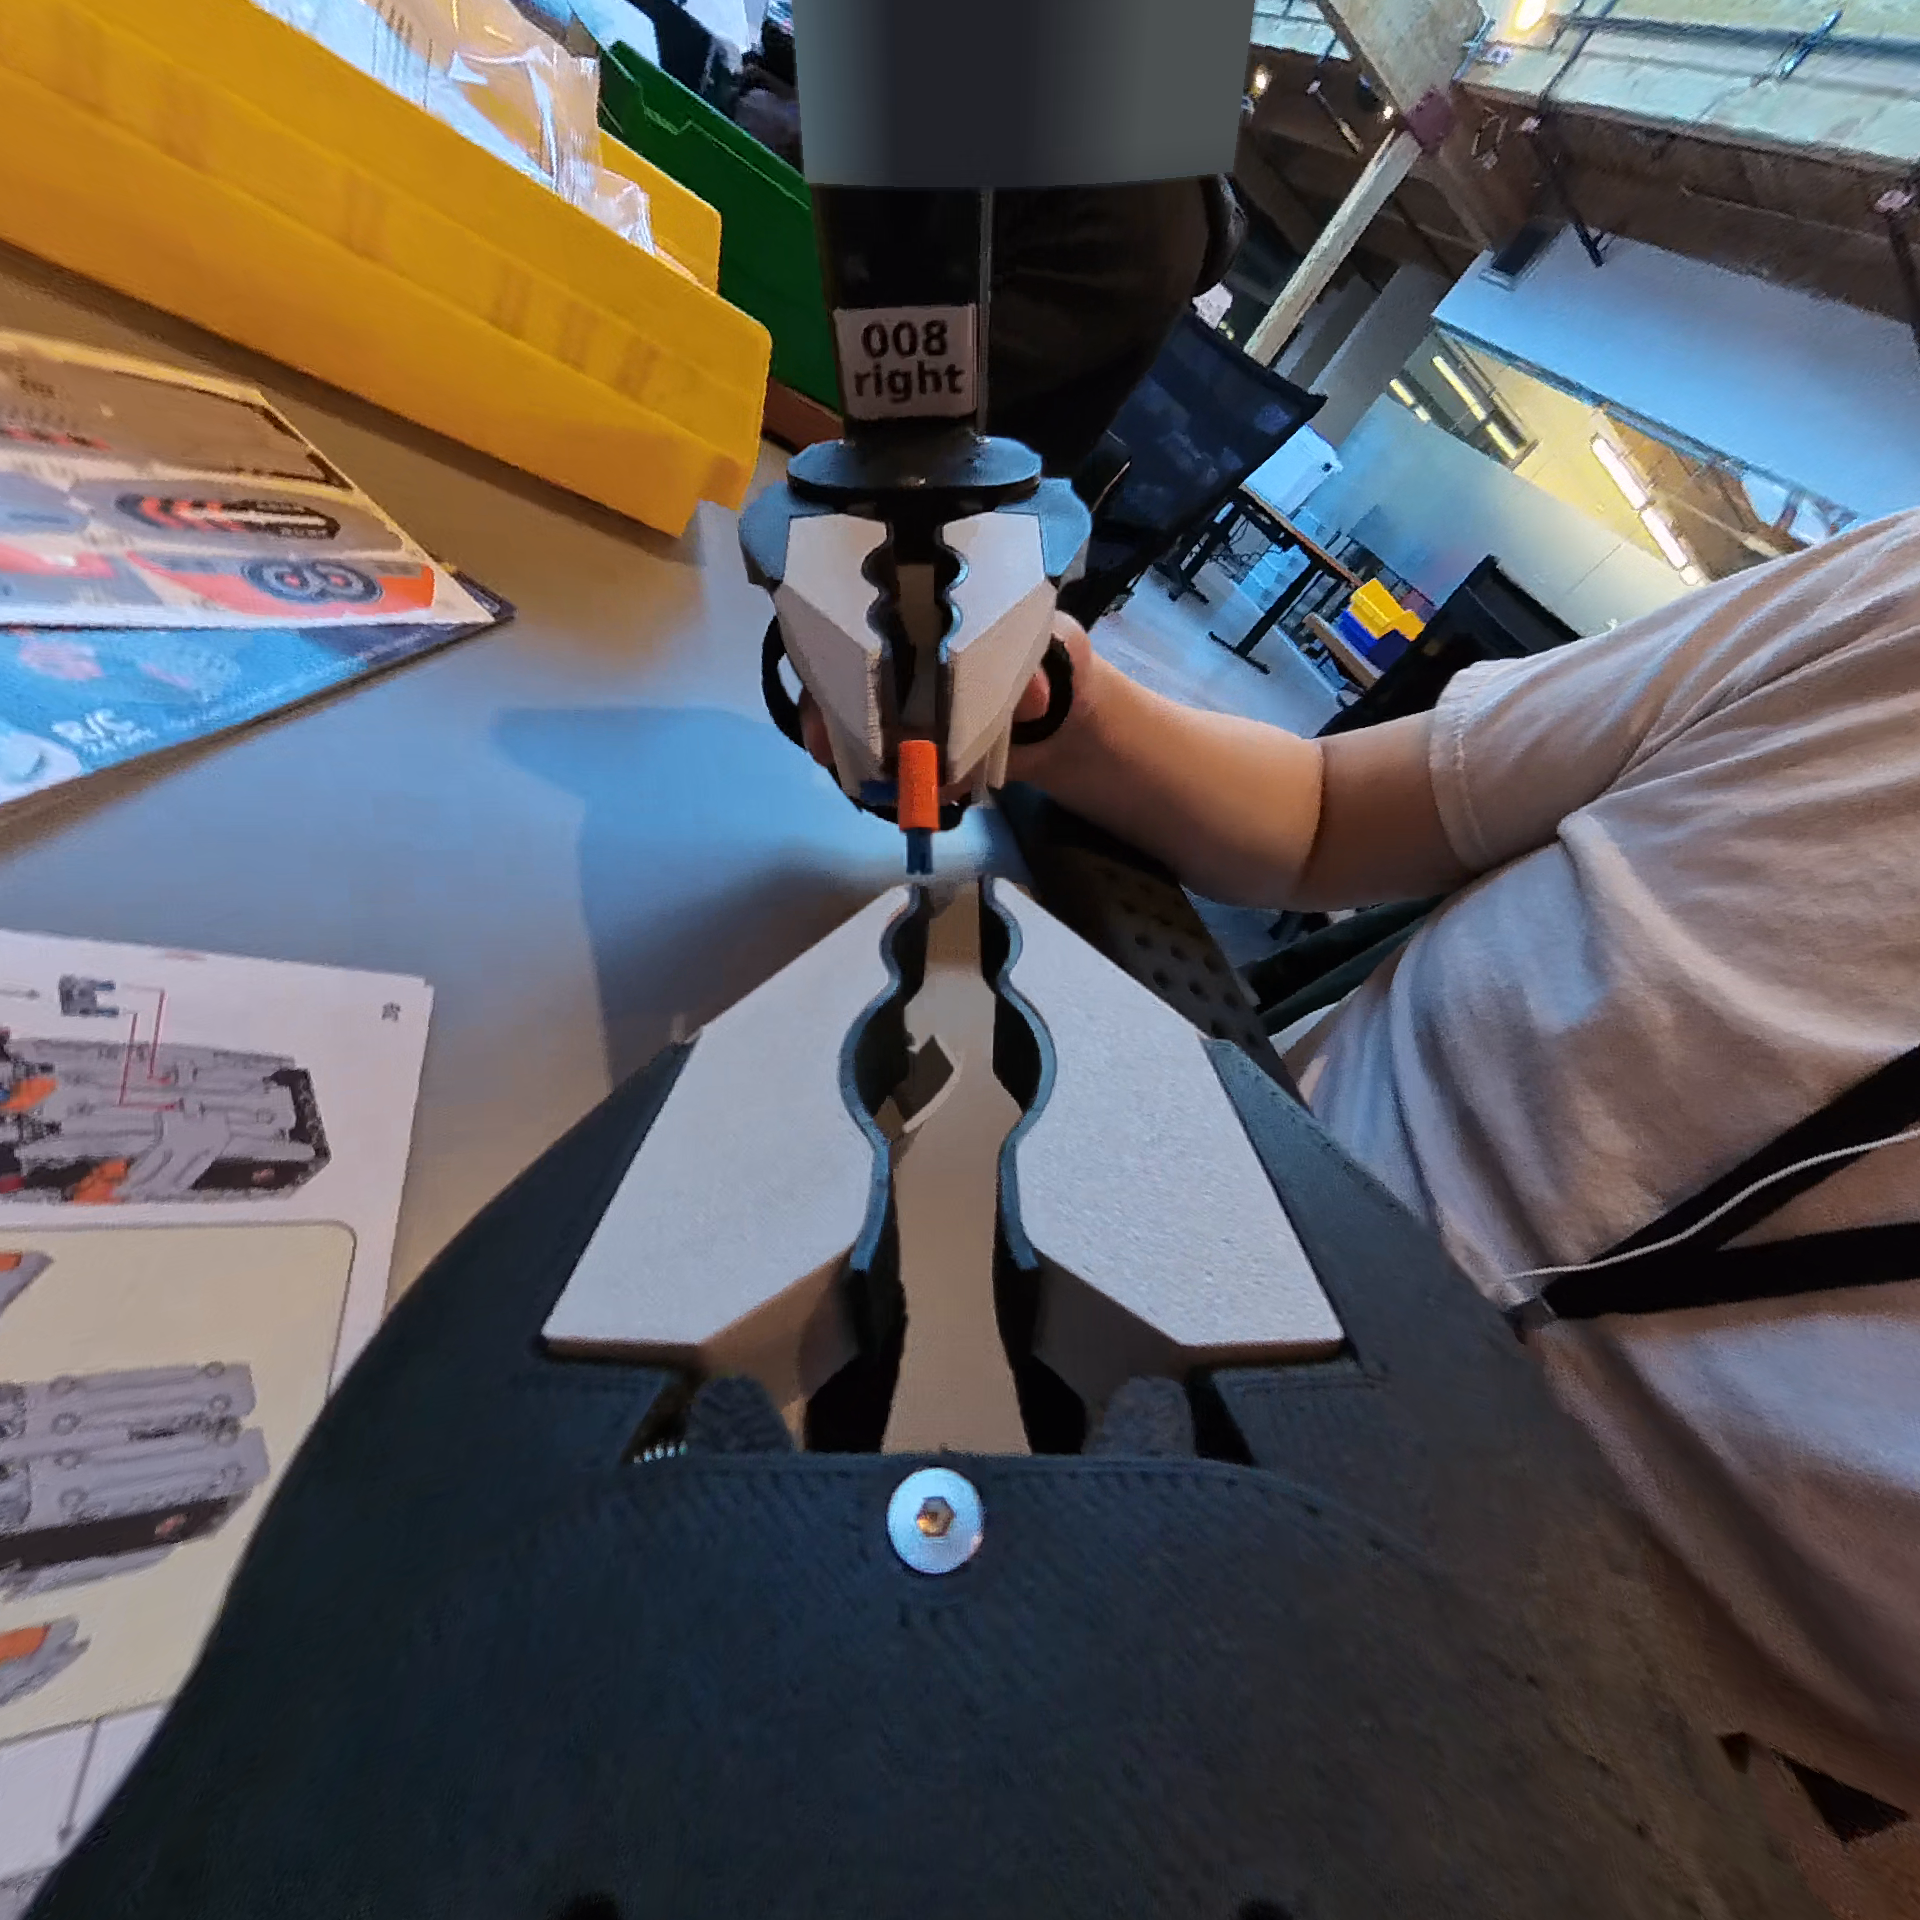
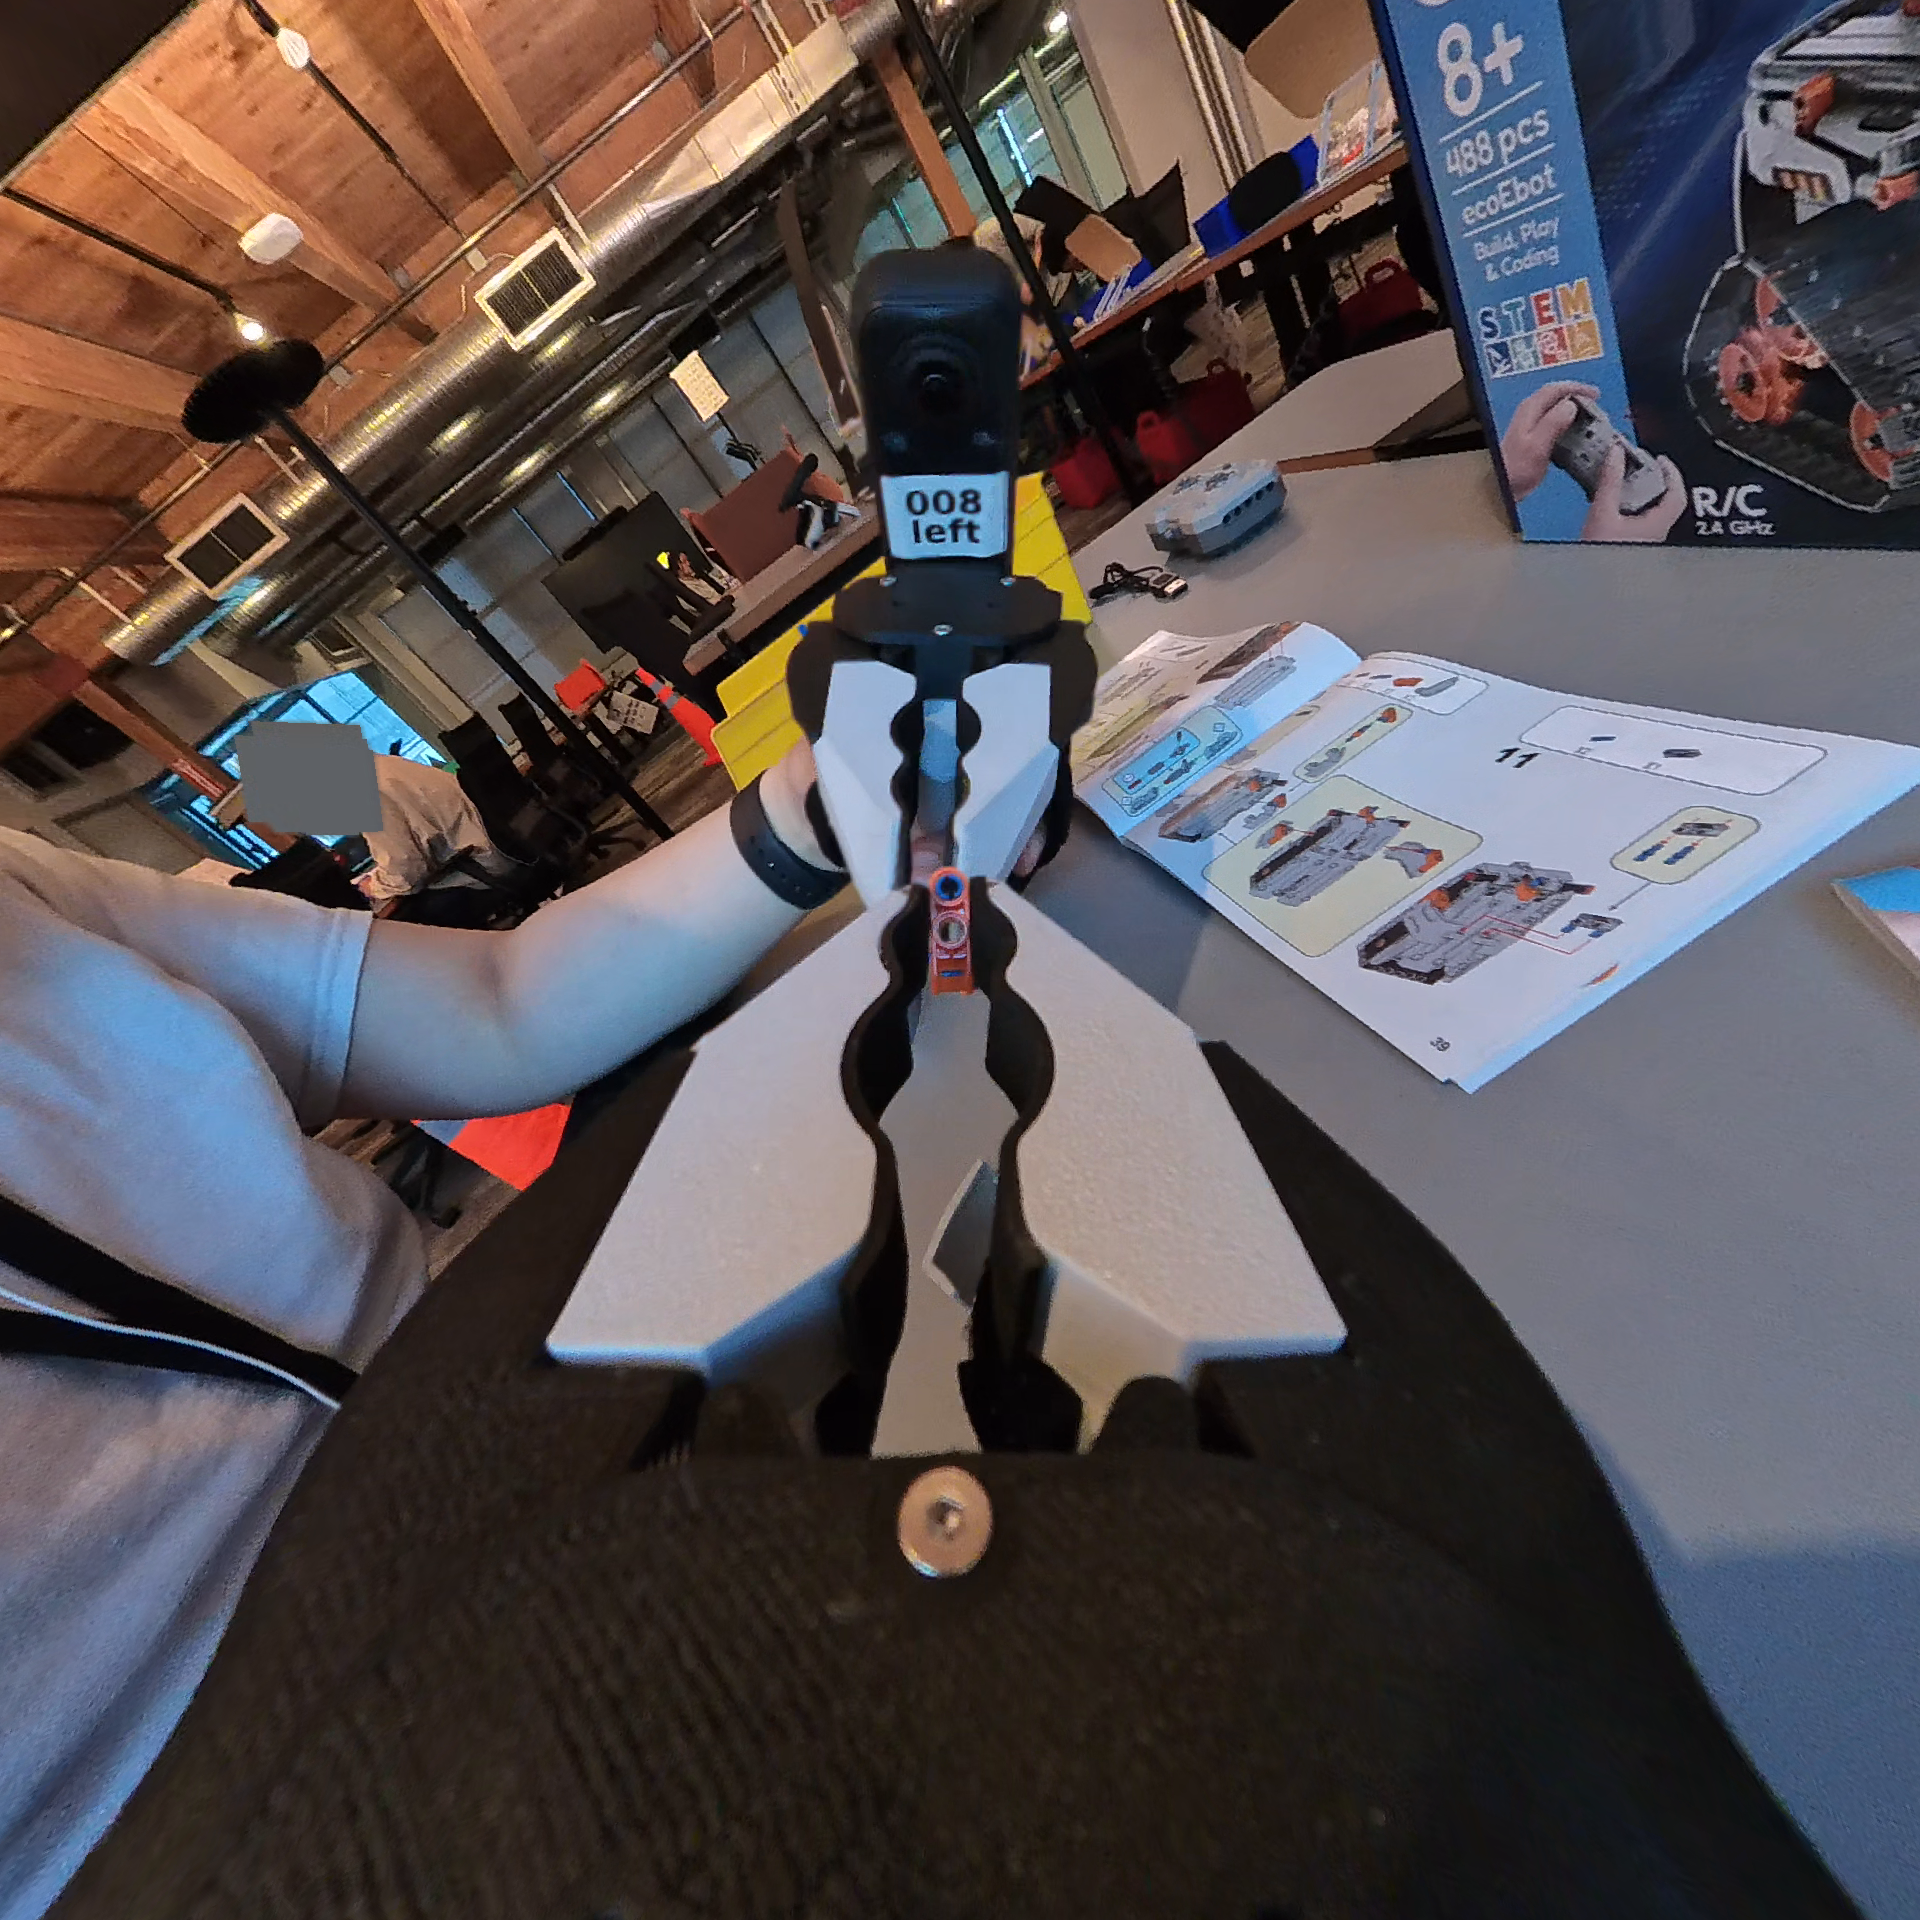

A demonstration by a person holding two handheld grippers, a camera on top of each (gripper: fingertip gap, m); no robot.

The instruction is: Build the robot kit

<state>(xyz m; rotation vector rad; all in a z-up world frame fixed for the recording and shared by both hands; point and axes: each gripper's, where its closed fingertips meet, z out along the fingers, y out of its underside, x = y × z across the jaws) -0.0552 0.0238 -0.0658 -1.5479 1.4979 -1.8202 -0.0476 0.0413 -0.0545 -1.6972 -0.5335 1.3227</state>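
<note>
My right gripper point(image 2: 949, 906) is shut on a small orange connector piece point(image 2: 951, 940) with a blue pin point(image 2: 943, 886) in its far hole. In the left wrist view the right gripper point(image 1: 916, 795) hangs over the grey table point(image 1: 520, 831), and the orange piece point(image 1: 918, 781) points down with the blue pin point(image 1: 918, 852) sticking out of it. My left gripper point(image 1: 951, 896) faces it tip to tip, its jaws a narrow slit apart with nothing between them. The pin's end is just beyond its fingertips. The left gripper point(image 2: 938, 854) also shows in the right wrist view.
Yellow bins point(image 1: 416, 291) and a green bin point(image 1: 727, 187) stand at the table's far side. An open instruction booklet point(image 2: 1455, 831) lies on the table, with a toy kit box point(image 2: 1714, 260), a grey module point(image 2: 1210, 509) and a printed sheet point(image 1: 208, 540) around it. The person's arms reach in from the table edge. Less than 4 cm separates the two grippers' tips.
</note>
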